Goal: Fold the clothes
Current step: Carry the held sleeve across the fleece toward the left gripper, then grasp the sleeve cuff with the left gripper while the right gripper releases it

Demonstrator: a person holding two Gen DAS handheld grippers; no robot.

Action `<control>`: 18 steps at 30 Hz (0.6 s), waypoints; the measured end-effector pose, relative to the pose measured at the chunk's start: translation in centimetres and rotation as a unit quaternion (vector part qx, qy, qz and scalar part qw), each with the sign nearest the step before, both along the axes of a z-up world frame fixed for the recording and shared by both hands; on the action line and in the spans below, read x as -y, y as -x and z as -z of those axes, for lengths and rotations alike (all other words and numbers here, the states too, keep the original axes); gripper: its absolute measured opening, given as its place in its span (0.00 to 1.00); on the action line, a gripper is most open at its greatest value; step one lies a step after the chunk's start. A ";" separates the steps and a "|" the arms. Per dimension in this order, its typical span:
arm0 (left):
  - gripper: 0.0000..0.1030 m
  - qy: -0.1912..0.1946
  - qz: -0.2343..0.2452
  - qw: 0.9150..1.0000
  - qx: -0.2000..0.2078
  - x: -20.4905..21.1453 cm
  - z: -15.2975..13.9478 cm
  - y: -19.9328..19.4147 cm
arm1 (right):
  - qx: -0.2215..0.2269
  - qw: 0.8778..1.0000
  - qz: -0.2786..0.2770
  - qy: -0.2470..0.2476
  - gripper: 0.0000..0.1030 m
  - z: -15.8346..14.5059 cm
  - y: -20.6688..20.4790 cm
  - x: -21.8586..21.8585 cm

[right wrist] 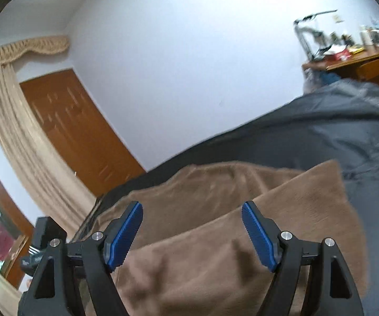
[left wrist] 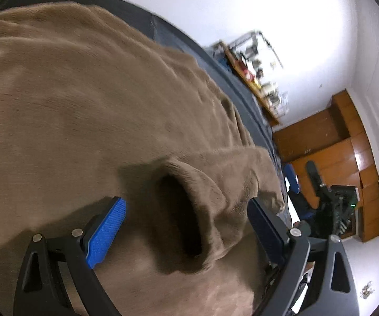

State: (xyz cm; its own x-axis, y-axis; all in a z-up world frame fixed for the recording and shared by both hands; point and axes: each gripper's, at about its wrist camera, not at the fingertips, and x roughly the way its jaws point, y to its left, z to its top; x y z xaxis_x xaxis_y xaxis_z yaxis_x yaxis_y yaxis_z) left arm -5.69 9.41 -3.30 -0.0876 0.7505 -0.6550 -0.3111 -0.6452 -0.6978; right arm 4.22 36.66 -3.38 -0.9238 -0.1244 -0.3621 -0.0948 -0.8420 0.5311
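Left wrist view: both hand-held grippers (left wrist: pixel 186 226) (right wrist: pixel 192 233) gape empty over the brown garment (left wrist: pixel 84 110) (right wrist: pixel 215 250).

A brown fleece garment (left wrist: pixel 89 100) is seen spread over a dark grey bed cover, filling most of the left wrist view. A sleeve (left wrist: pixel 215 184) is laid across it toward 3 o'clock, its open cuff (left wrist: pixel 181 210) turned toward 6 o'clock, dark inside. Soft creases are noted along the 1 o'clock edge. In the right wrist view the same garment (right wrist: pixel 215 250) is seen at 6 o'clock, one layer folded over another; detail is blurred.
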 end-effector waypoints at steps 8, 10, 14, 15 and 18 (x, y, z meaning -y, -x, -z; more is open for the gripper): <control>0.74 0.034 0.010 0.999 -0.018 -3.1 0.4 -0.1 | -0.018 1.000 0.005 -0.016 0.77 -1.4 -2.6 0.0; 0.44 0.047 0.014 0.999 -0.019 -3.9 0.5 0.0 | -0.021 0.999 0.012 -0.029 0.77 -1.5 -2.8 0.3; 0.19 0.067 0.011 0.997 -0.031 -4.7 0.1 0.6 | -0.025 0.998 0.019 -0.046 0.77 -1.8 -2.9 0.8; 0.18 0.065 0.005 0.997 -0.037 -4.5 -0.3 0.8 | -0.024 0.998 0.022 -0.047 0.77 -1.8 -2.9 0.8; 0.17 0.044 -0.024 0.997 -0.060 -2.6 -2.5 2.0 | -0.020 0.998 0.034 -0.045 0.77 -1.7 -3.1 0.6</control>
State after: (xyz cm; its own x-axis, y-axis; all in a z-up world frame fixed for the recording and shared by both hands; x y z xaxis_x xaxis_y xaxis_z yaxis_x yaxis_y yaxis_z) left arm -7.72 12.04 -0.81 -0.2038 0.6838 -0.7006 -0.3565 -0.7183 -0.5975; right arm 7.32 36.06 -1.64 -0.9432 -0.0300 -0.3310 -0.1329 -0.8788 0.4583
